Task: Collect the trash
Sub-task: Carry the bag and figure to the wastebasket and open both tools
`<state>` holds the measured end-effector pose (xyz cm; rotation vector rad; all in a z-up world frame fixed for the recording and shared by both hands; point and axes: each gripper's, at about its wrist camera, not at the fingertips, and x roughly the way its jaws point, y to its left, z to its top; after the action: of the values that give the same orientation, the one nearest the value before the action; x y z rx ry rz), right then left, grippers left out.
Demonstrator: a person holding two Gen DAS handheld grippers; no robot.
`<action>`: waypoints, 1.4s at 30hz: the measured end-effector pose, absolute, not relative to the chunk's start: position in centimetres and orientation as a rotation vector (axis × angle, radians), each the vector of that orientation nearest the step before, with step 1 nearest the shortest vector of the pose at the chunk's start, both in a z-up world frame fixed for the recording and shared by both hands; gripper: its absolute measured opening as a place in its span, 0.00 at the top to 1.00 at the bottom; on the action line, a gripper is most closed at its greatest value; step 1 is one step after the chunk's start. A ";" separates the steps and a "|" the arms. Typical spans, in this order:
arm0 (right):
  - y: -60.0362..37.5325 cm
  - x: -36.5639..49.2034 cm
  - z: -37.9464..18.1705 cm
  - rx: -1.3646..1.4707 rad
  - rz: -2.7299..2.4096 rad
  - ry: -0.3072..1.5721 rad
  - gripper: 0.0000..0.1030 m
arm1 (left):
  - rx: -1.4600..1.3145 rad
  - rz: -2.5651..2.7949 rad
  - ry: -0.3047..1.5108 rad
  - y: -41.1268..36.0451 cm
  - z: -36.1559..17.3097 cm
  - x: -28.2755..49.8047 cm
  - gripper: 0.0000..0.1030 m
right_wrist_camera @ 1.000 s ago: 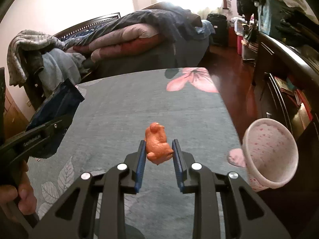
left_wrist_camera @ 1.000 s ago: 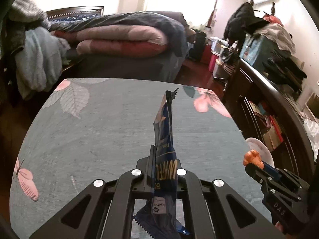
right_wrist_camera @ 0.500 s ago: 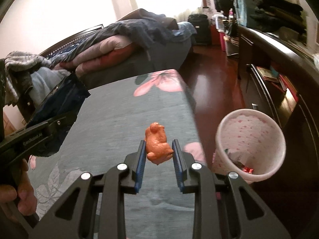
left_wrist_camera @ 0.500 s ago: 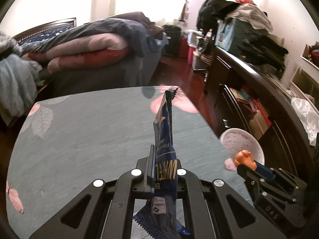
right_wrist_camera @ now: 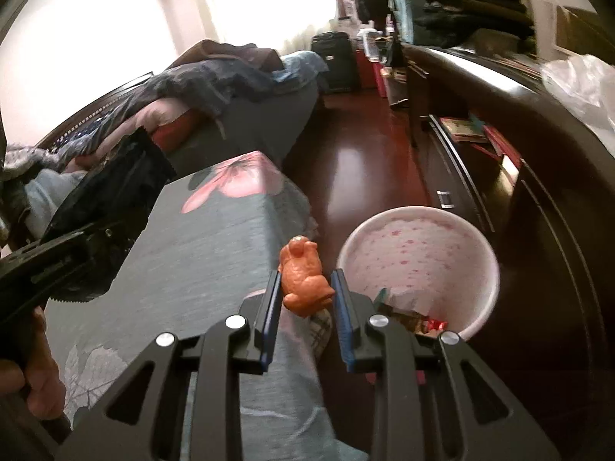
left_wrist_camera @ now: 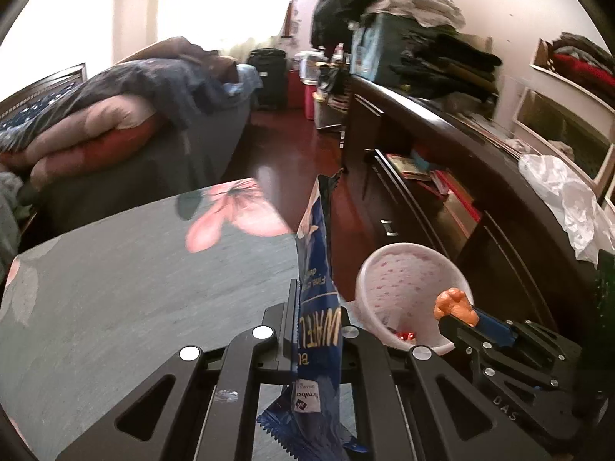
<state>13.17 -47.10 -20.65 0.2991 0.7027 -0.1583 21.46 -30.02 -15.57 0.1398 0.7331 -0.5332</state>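
Tongs, left: my left tongs (left_wrist_camera: 313, 330) were pressed flat on the blue wafer wrapper (left_wrist_camera: 317, 269), which stood upright between the fingers, its torn top over the table (left_wrist_camera: 134, 288) edge; its lower end hung down behind the grip.
Tongs, right: my right tongs (right_wrist_camera: 305, 294) pinched the orange scrap (right_wrist_camera: 303, 278) at its lower half, most of it sticking out above the pads.
Bin: the pink speckled bin (right_wrist_camera: 419, 246) stood on the floor just beside the table, mouth tilted towards me, some rubbish already at the bottom.
Step, as I judged it: carrying both pieces to the bin; the orange scrap was nearest, at its rim but not yet over the opening.
Doing it well: I ought to bring each piece squarely above the mouth before spreading the fingers; one hand at a time, so the tongs did not knock together.
Risk: the light wrapper could cling to a pad or drift past the rim; releasing it low inside seemed safer.
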 end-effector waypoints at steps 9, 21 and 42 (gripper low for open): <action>-52.0 12.7 -21.7 0.354 -0.262 0.692 0.74 | 0.177 -0.628 0.725 -35.2 -15.8 22.3 0.95; -56.8 13.3 -24.1 0.407 -0.360 0.697 0.74 | 0.225 -0.763 0.768 -42.3 -18.3 23.6 0.94; -60.2 16.2 -28.3 0.434 -0.422 0.740 0.72 | 0.239 -0.838 0.939 -48.0 -23.7 27.2 0.91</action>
<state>16.15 -60.17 -28.31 0.4338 0.7400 -0.4222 27.18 -47.99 -23.74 0.2392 0.9393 -0.8384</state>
